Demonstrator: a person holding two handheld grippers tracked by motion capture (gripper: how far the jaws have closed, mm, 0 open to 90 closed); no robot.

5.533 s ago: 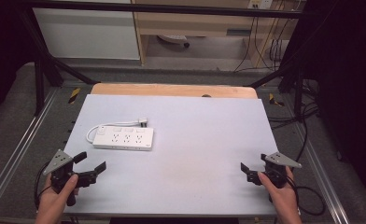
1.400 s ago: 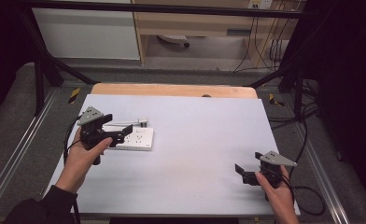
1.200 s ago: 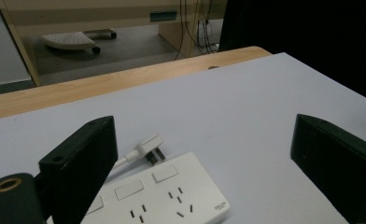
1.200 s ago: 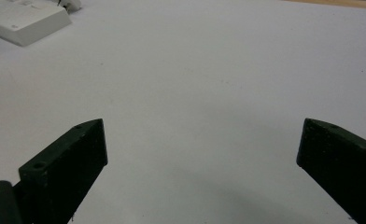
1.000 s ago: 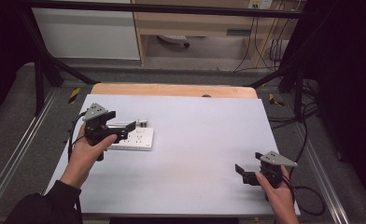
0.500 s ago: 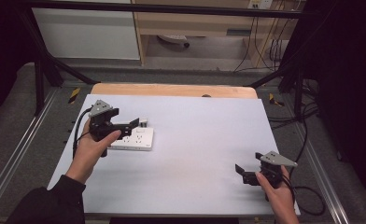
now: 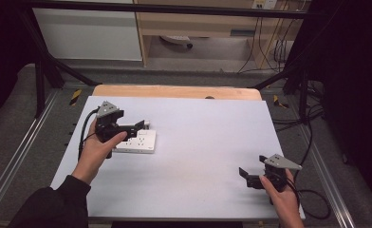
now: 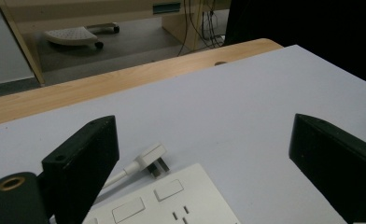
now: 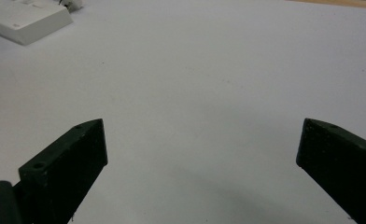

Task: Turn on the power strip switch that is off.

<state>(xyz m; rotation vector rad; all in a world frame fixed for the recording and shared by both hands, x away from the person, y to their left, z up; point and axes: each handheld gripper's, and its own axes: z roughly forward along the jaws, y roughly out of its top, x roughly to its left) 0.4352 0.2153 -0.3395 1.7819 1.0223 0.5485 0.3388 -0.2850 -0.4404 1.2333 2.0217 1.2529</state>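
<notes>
Power strip (image 7: 137,141) is the thing being worked here, a white one lying flat on the left half of the pale worktop (image 7: 203,142), a bit toward the far edge. Its long axis runs roughly left to right across the worktop, pretty much parallel to the wooden strip along the back. From the left gripper view you can see the socket face pointing up, with a couple of rocker switches and some pin slots. The strip's own white plug (image 8: 154,158) lies on the worktop just beyond its end, on a short cable, pins pointing back toward the strip body.

Left tongs (image 7: 137,127) are hovering right over the strip's far edge, jaws spread wide, nothing between them. In their own view the strip sits low between the two black jaws and the plug is just inside the left-hand jaw, but neither jaw is touching anything as far as I can tell.

Right tongs (image 7: 247,175) are well apart from all that, down near the front right corner of the worktop, also gaping open and empty. From their camera the strip is just a white corner way off at the top left.
</notes>
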